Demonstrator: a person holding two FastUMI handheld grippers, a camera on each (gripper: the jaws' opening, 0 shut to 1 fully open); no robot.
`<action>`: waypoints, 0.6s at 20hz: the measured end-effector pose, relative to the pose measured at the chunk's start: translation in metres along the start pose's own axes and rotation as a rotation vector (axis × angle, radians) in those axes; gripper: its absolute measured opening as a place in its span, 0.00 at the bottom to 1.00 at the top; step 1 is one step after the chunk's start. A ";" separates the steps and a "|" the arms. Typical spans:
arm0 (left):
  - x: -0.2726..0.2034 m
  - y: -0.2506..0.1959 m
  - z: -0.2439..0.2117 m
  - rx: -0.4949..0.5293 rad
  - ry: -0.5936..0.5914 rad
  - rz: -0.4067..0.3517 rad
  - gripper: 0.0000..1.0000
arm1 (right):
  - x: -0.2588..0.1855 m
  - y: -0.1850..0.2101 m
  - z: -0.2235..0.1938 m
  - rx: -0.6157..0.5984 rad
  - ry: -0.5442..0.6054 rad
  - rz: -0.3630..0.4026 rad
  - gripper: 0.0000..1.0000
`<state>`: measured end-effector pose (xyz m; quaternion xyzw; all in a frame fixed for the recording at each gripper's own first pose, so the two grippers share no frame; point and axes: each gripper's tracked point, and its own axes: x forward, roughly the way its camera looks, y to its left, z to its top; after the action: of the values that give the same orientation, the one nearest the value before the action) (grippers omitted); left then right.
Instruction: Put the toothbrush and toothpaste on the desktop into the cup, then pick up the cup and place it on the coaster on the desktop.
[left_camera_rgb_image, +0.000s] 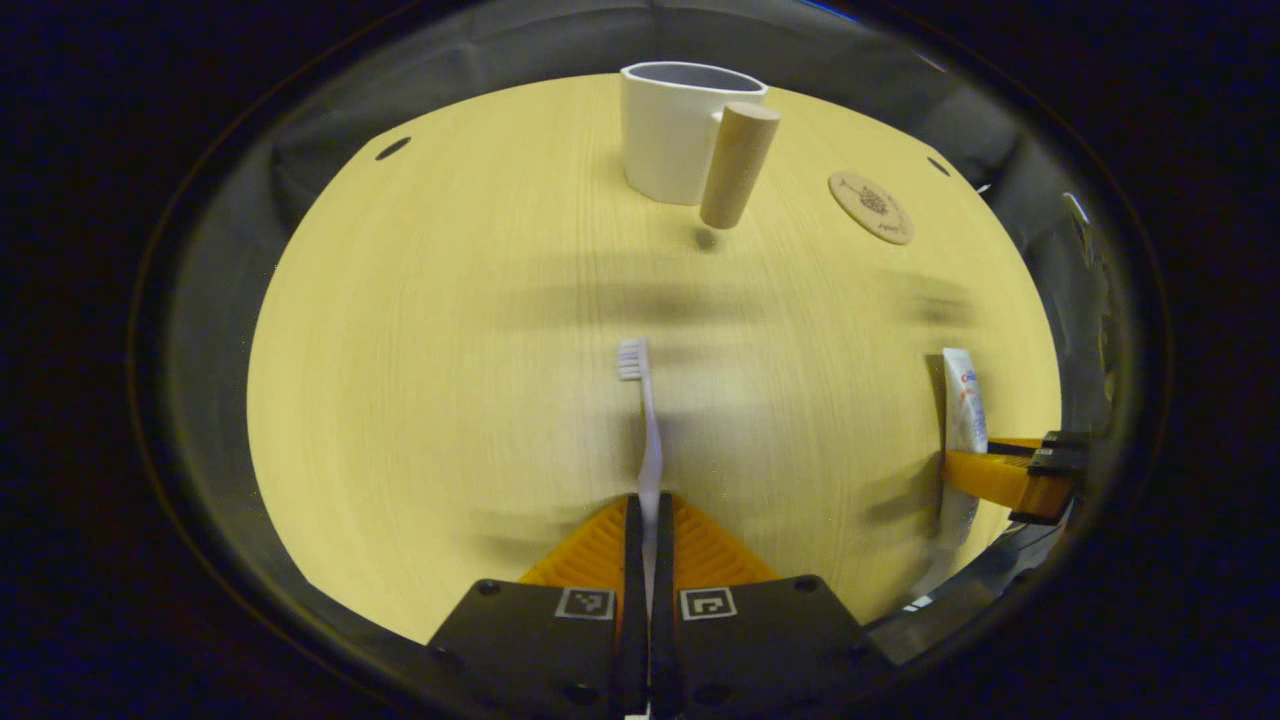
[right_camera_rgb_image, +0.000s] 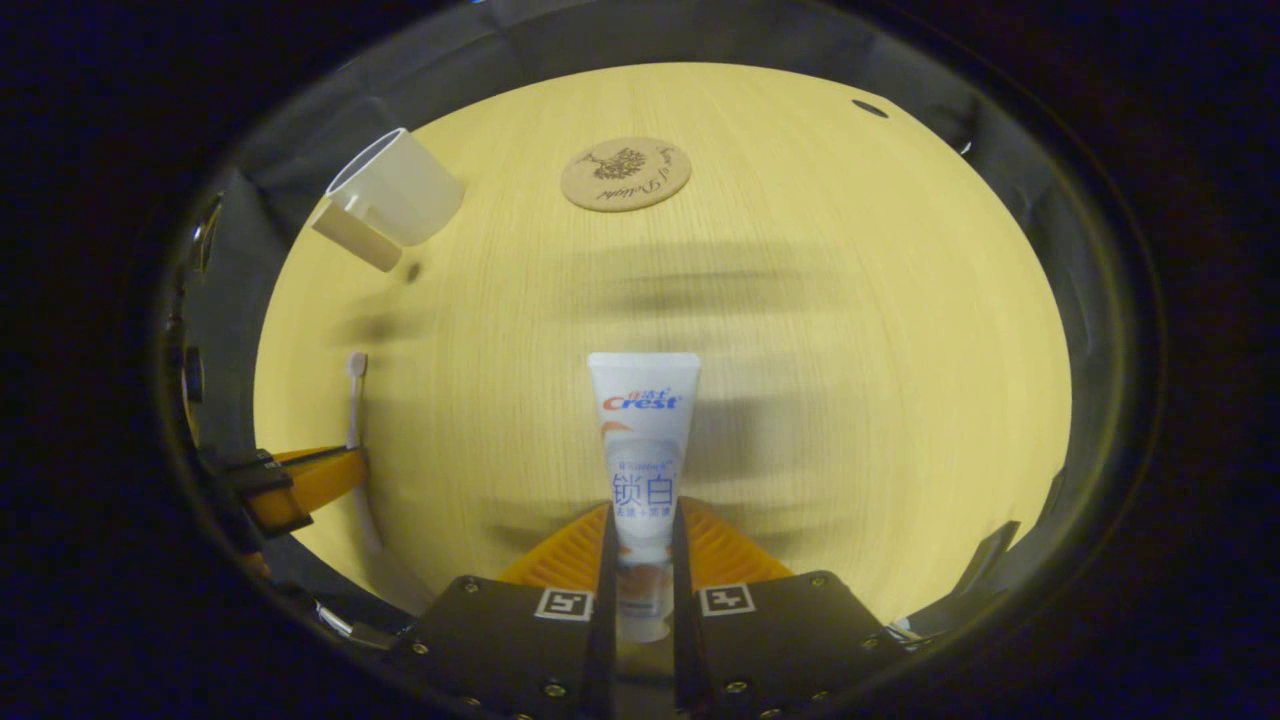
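My left gripper (left_camera_rgb_image: 650, 515) is shut on the handle of a pale lilac toothbrush (left_camera_rgb_image: 645, 420), whose bristle head points away over the wooden desktop (left_camera_rgb_image: 450, 350). My right gripper (right_camera_rgb_image: 640, 530) is shut on a white toothpaste tube (right_camera_rgb_image: 642, 440) that sticks forward between its orange fingers. A white cup (left_camera_rgb_image: 675, 130) with a round wooden handle (left_camera_rgb_image: 738, 165) stands at the far edge; in the right gripper view the cup (right_camera_rgb_image: 395, 195) is far left. The round wooden coaster (left_camera_rgb_image: 871, 207) lies to the cup's right, and the same coaster (right_camera_rgb_image: 626, 173) is straight ahead of the right gripper.
At the right edge of the left gripper view, the other gripper (left_camera_rgb_image: 1010, 475) holds the tube (left_camera_rgb_image: 963, 420). The right gripper view has the left gripper (right_camera_rgb_image: 300, 480) with the toothbrush (right_camera_rgb_image: 354, 400) at its left edge. Black cloth surrounds the round desktop.
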<state>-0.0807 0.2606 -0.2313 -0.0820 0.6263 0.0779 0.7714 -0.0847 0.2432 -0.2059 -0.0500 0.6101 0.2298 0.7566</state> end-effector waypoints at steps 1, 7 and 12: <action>0.000 0.000 0.000 -0.006 -0.001 0.000 0.10 | 0.000 -0.001 -0.002 -0.003 0.002 -0.001 0.23; -0.007 -0.005 0.005 -0.045 -0.064 -0.026 0.10 | -0.015 -0.005 0.013 0.004 -0.099 0.017 0.24; -0.022 -0.005 0.021 -0.033 -0.178 -0.032 0.10 | -0.032 0.006 0.034 -0.013 -0.243 0.087 0.23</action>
<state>-0.0641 0.2596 -0.2059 -0.0976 0.5525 0.0830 0.8236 -0.0615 0.2518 -0.1656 -0.0001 0.5139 0.2706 0.8140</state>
